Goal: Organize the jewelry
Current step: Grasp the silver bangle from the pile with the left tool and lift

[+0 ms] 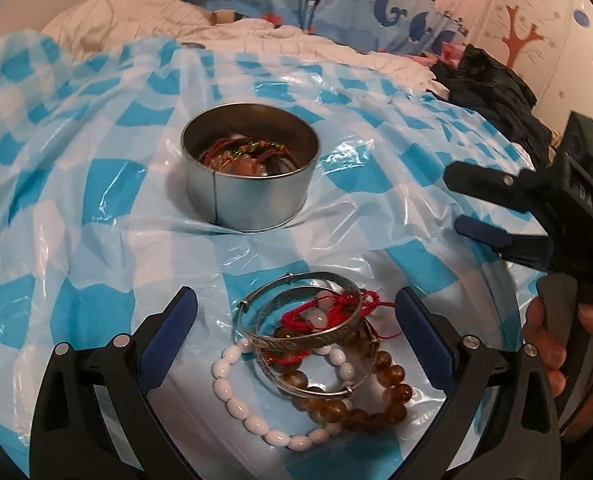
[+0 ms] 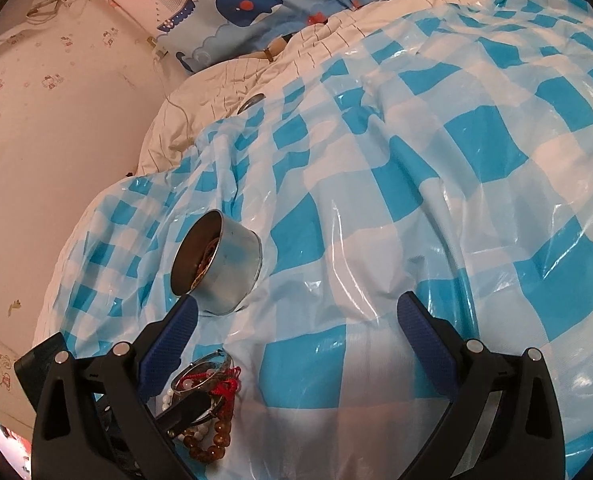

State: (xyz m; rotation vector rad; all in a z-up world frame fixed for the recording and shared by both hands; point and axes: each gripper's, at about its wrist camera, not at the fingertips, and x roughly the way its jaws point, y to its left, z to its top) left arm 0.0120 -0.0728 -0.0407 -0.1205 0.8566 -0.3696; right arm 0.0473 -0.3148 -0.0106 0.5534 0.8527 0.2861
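Straddling bracelets [image 1: 312, 360], left gripper [image 1: 296, 312] fingers [image 1: 424, 340] spread wide.

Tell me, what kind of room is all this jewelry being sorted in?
Most likely a bedroom, perhaps a child's. The checked plastic sheet is spread over a rumpled white quilt, a whale-print fabric hangs behind, and the wall carries small cartoon motifs. The metal tin sits on this soft bedding.
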